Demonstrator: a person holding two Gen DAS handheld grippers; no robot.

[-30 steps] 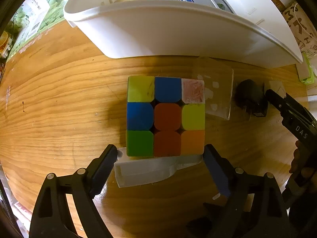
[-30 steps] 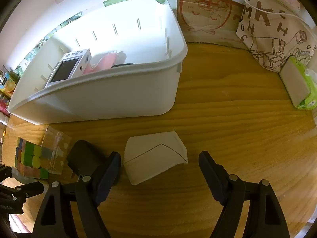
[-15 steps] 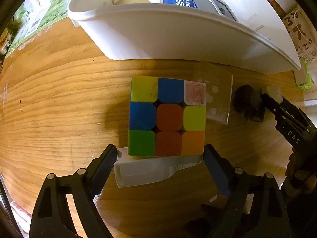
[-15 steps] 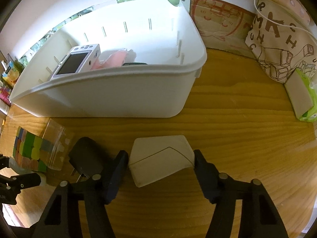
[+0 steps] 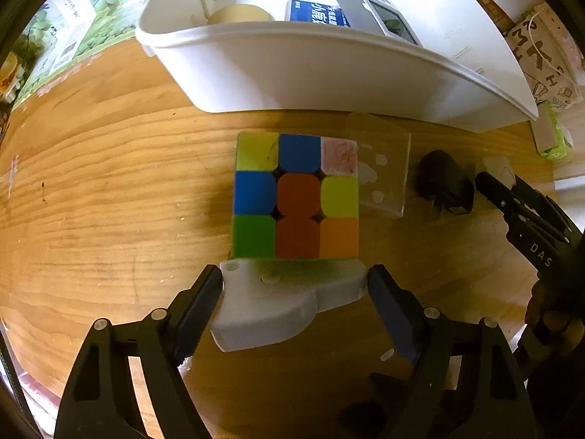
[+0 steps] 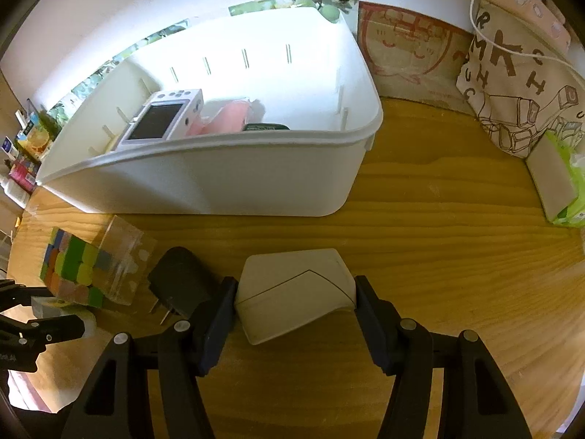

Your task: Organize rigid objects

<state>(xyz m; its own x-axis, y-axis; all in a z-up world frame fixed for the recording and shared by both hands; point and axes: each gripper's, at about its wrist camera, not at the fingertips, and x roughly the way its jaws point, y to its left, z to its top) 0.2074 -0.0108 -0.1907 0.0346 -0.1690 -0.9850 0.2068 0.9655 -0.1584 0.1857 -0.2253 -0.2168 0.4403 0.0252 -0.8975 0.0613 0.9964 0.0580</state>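
Blue box (image 5: 315, 12) label partly hidden

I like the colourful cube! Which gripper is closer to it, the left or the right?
Left. The left gripper grips a white piece right beside the puzzle cube. The right gripper grips a white box beyond the black plug.

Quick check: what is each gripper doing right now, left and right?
Left gripper: jaws have just been closing, now shut on the white plastic piece.
Right gripper: shut on the white box, which sits on the wooden table.
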